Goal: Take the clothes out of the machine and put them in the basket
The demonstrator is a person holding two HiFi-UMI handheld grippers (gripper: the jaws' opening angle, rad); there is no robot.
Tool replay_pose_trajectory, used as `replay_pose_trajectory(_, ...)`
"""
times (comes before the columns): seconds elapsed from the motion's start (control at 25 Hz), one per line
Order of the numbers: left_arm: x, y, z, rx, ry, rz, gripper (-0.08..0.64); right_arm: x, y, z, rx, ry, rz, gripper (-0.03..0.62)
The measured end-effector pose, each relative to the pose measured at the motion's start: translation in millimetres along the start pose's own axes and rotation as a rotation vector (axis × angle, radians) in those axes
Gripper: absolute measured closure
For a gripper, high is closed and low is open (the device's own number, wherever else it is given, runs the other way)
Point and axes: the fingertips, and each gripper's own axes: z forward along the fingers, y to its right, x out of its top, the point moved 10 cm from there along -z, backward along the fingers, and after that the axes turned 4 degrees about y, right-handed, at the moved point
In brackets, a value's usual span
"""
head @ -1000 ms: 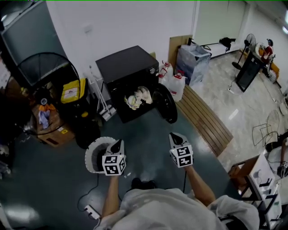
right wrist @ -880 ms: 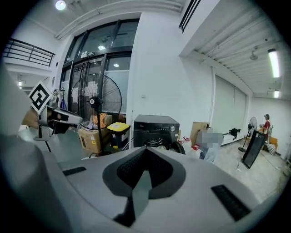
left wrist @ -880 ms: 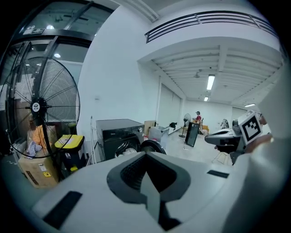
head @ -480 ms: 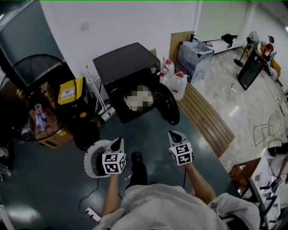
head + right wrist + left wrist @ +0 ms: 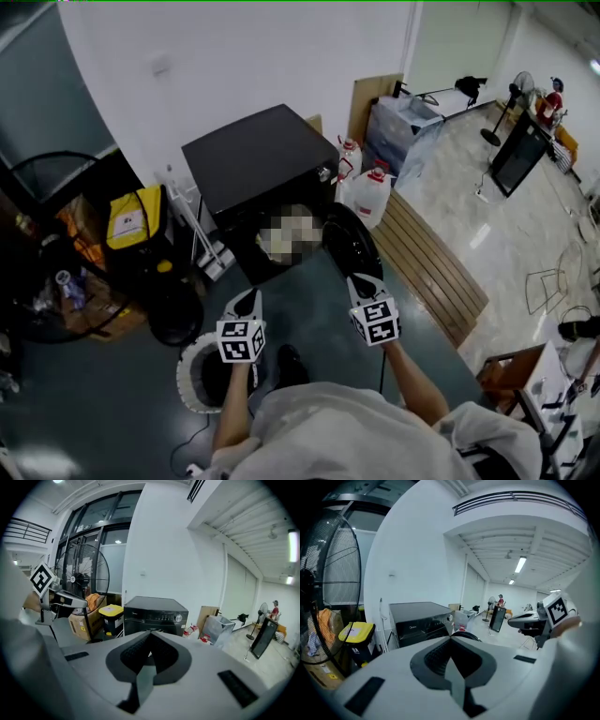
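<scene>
Seen from the head view, both arms reach forward. The left gripper (image 5: 250, 294) and right gripper (image 5: 357, 281) are each clenched on nothing, as their own views confirm. Only the head view shows the white basket (image 5: 186, 380) on the floor under the left gripper. Beyond it stands the black machine (image 5: 253, 159), its door (image 5: 349, 246) open, with pale clothes (image 5: 289, 234) inside. The right gripper view shows the machine's front knob (image 5: 178, 618).

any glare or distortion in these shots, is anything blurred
Head view: sharp, dim at left, glare on the tiled floor, a mosaic patch over the open drum of the machine. Left gripper view: strong fisheye bend, black corners, bright ceiling lights. Right gripper view: same bend, one strip light blown out.
</scene>
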Motion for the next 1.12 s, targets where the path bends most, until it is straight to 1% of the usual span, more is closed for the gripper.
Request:
replay_pose_trajectory(0.28, 67.5, -76.4, 91.3, -0.027, 0.024, 0.035, 0.543, 57.1, 21.1, 112.6, -0.012, 0.017, -0.004, 0.572)
replay_pose_trajectory(0.4, 86.3, -105.4, 121.0, -0.030, 0.031, 0.041, 0.543, 78.5, 25.3, 152.2, -0.008, 0.030, -0.033, 0.572)
replay_pose_trajectory(0.52, 98.4, -129.0, 146.8, -0.035, 0.038, 0.050, 0.543, 94.7, 28.9, 184.2, -0.012, 0.047, -0.042, 0.572)
replay_pose_trajectory(0.68, 101.2, -144.9, 171.2, -0.041, 0.029, 0.058, 0.543, 100.2, 29.3, 210.8, 0.000, 0.046, -0.055, 0.572)
replay_pose_trajectory(0.84, 101.8, -150.8, 186.1, -0.046, 0.004, 0.057, 0.543, 101.3, 29.1, 232.3, 0.027, 0.026, -0.053, 0.572)
replay_pose_trajectory(0.96, 96.0, -147.9, 188.6, -0.039, -0.014, 0.051, 0.543, 92.9, 28.6, 240.5, 0.050, 0.004, -0.053, 0.572)
replay_pose_trajectory(1.12, 79.0, -143.2, 200.6, -0.017, -0.040, 0.027, 0.543, 75.2, 34.1, 258.7, 0.090, -0.018, -0.052, 0.572)
